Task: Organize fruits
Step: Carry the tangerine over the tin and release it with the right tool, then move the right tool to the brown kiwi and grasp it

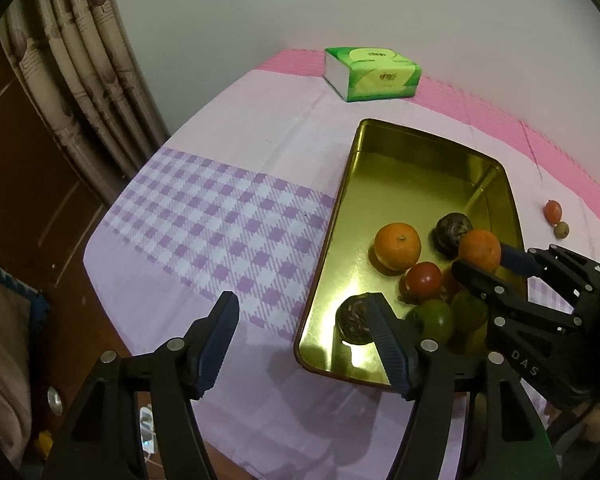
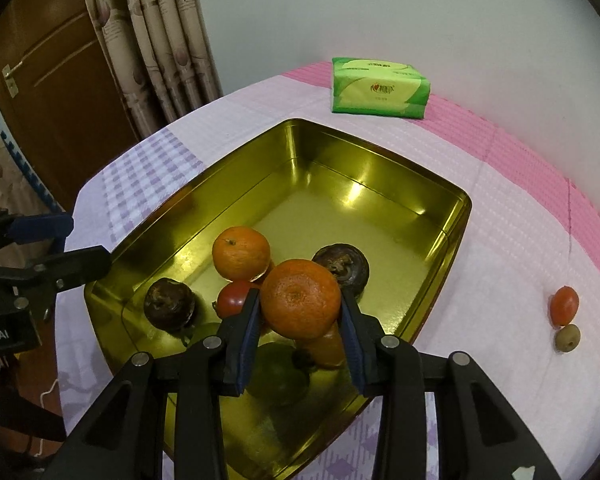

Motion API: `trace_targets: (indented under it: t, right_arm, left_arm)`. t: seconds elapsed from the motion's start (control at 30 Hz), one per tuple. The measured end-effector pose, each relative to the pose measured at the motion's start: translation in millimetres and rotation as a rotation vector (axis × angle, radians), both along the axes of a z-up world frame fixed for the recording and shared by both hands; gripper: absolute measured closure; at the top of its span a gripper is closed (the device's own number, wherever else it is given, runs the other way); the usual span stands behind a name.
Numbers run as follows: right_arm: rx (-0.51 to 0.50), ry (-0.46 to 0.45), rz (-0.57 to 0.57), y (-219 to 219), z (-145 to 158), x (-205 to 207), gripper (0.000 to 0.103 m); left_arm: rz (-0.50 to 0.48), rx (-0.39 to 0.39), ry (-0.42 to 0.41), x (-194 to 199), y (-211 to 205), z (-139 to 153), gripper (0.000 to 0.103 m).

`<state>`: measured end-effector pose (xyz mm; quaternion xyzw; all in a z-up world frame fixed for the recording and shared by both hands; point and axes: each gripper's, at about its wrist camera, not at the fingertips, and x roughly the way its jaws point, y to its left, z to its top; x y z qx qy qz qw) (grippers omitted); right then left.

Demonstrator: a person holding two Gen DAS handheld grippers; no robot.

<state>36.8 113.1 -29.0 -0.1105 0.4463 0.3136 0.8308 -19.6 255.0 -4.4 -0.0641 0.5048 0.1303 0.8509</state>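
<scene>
A gold metal tray (image 2: 456, 216) (image 1: 340, 216) sits on the table and holds several fruits. My right gripper (image 2: 300, 306) is shut on an orange tangerine (image 2: 300, 298) (image 1: 480, 250) and holds it over the tray's near end. In the tray lie another tangerine (image 2: 241, 253) (image 1: 397, 246), a red tomato (image 2: 233, 299) (image 1: 423, 279), two dark wrinkled fruits (image 2: 169, 303) (image 2: 342, 266) and green fruits (image 1: 432, 318). My left gripper (image 1: 302, 314) is open and empty at the tray's left near corner. A small red fruit (image 2: 564, 305) and a small olive fruit (image 2: 567, 337) lie on the cloth, right of the tray.
A green tissue pack (image 2: 380, 86) (image 1: 370, 74) lies at the table's far edge by the white wall. The table has a pink and purple checked cloth (image 1: 204, 216). Curtains (image 2: 152, 36) and a brown door (image 2: 44, 92) stand to the left, beyond the table edge.
</scene>
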Motion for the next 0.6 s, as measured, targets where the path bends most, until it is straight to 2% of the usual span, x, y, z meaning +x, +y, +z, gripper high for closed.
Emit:
trace_targets:
  t: [0.2, 0.37, 0.47, 0.6]
  right_arm:
    - [0.009, -0.014, -0.009, 0, 6, -4, 0.060]
    - [0.061, -0.049, -0.053, -17, 23, -11, 0.059]
    - [0.083, -0.071, -0.121, -44, 31, -11, 0.059]
    - [0.032, -0.097, -0.269, -98, 26, 3, 0.059]
  left_arm:
    - [-0.013, 0.006, 0.006, 1, -4, -1, 0.036]
    - [-0.016, 0.004, -0.001, 1, -3, 0, 0.036]
    - [-0.017, 0.003, 0.001, 0, -4, -1, 0.035]
    - [-0.016, 0.002, 0.001, 1, -4, -1, 0.035]
